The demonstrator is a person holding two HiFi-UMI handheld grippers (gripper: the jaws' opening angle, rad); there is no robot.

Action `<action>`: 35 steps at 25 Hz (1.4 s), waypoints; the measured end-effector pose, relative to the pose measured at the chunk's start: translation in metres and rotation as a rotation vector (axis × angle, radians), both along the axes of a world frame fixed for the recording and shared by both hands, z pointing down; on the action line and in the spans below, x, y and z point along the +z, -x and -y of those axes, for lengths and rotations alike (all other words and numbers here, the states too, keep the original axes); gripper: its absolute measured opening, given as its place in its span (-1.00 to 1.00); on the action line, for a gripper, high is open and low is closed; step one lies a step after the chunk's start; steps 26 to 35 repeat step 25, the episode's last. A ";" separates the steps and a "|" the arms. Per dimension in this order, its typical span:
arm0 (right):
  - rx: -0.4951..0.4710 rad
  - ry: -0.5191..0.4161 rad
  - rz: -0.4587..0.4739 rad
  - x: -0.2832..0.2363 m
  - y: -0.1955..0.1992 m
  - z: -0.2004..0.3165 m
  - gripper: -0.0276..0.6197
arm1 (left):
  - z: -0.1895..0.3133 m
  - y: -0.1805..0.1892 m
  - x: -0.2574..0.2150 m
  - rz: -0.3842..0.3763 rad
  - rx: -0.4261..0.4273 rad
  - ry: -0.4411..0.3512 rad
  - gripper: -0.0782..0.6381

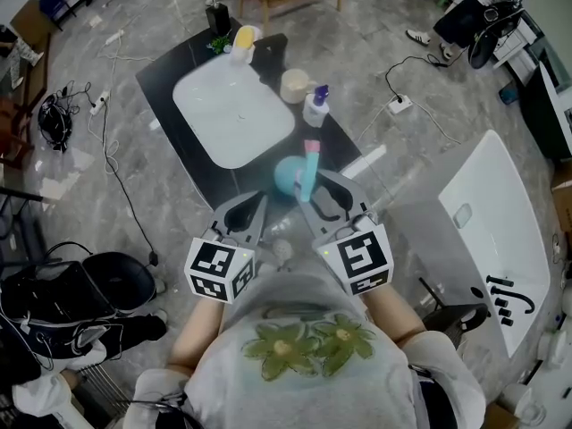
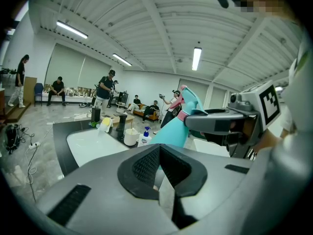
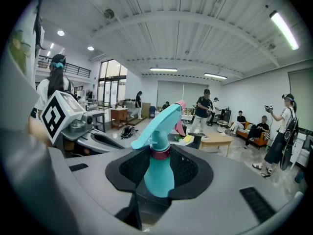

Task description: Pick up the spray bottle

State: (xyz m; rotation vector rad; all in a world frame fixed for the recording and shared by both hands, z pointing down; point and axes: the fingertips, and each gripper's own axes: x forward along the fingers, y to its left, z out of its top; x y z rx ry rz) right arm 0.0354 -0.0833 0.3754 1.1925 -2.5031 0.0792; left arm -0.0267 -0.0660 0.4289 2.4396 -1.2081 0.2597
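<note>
The right gripper [image 1: 323,195] is clamped on the teal spray bottle [image 1: 290,175]. In the right gripper view its ribbed pads [image 3: 188,168] press the neck of the spray bottle [image 3: 159,175] from both sides, just below the pink collar, with the trigger head rising past the jaws.

The bottle hangs clear of the black table [image 1: 165,79], over its near right edge, with its pink nozzle pointing far. The left gripper [image 1: 250,206] sits just left of it, jaws drawn together on nothing; its own view shows the bottle [image 2: 173,129] beyond its tips.

On the table lies a white basin [image 1: 232,114]. Along its far right side stand a yellow-capped bottle [image 1: 242,41], a cream tub [image 1: 295,86] and a purple-topped pump bottle [image 1: 315,105].
</note>
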 end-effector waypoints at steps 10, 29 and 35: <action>-0.011 -0.004 0.010 -0.007 -0.002 -0.011 -0.49 | -0.012 -0.002 -0.007 0.005 -0.004 -0.010 -0.76; 0.001 0.019 0.011 0.000 -0.003 -0.026 -0.49 | -0.025 -0.002 0.003 -0.006 0.005 0.008 -0.76; 0.001 0.019 0.011 0.000 -0.003 -0.026 -0.49 | -0.025 -0.002 0.003 -0.006 0.005 0.008 -0.76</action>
